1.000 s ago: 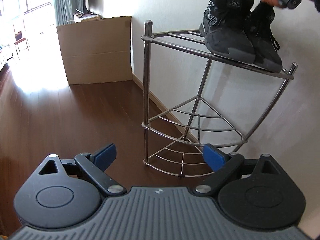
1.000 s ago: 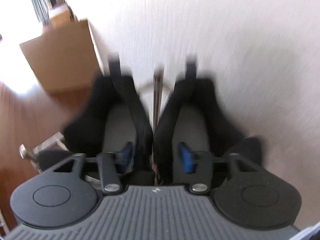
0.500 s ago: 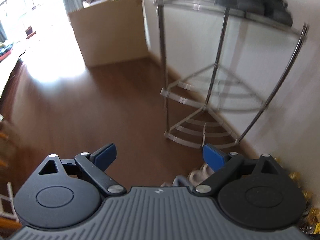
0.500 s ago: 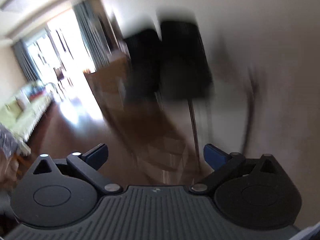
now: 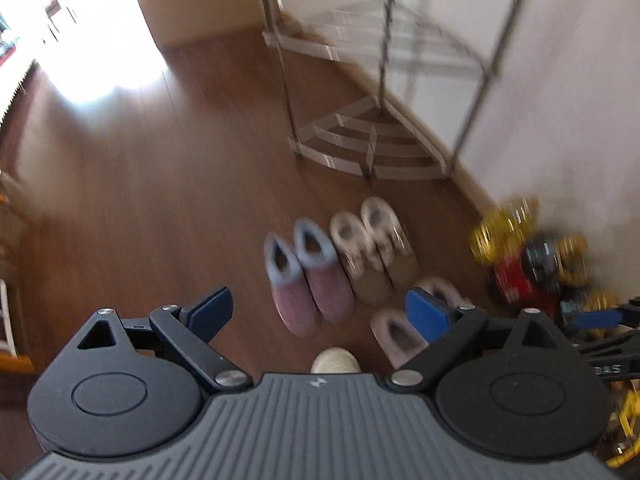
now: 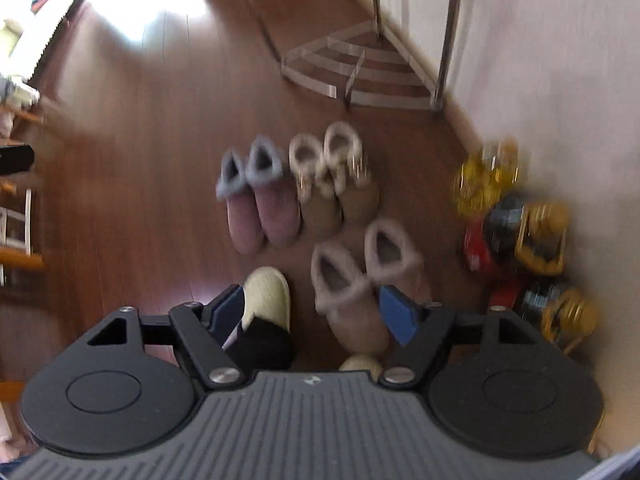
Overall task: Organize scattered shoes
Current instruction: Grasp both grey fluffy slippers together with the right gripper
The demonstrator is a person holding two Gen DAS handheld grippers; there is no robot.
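Three pairs of fuzzy slippers lie on the wood floor before a metal corner shoe rack [image 5: 380, 148] [image 6: 360, 68]. A pink pair with blue cuffs [image 5: 304, 276] [image 6: 260, 204] sits beside a tan pair with cream lining [image 5: 376, 252] [image 6: 332, 184]. A grey-pink pair [image 6: 360, 280] [image 5: 400, 332] lies nearer. My left gripper [image 5: 320, 308] is open and empty above the slippers. My right gripper [image 6: 312, 308] is open and empty, above the grey-pink pair. Both views are blurred.
The person's foot in a cream slipper [image 6: 268, 296] stands between the right gripper's fingers in view. Yellow, red and black toy vehicles [image 5: 536, 256] [image 6: 516, 224] crowd the floor by the white wall on the right. Bright sunlight falls on the floor at the far left.
Both grippers have swung down from the rack's top shelf toward the floor. The right gripper has left the black sneakers on the top shelf and opened wider. The slippers have come into view.
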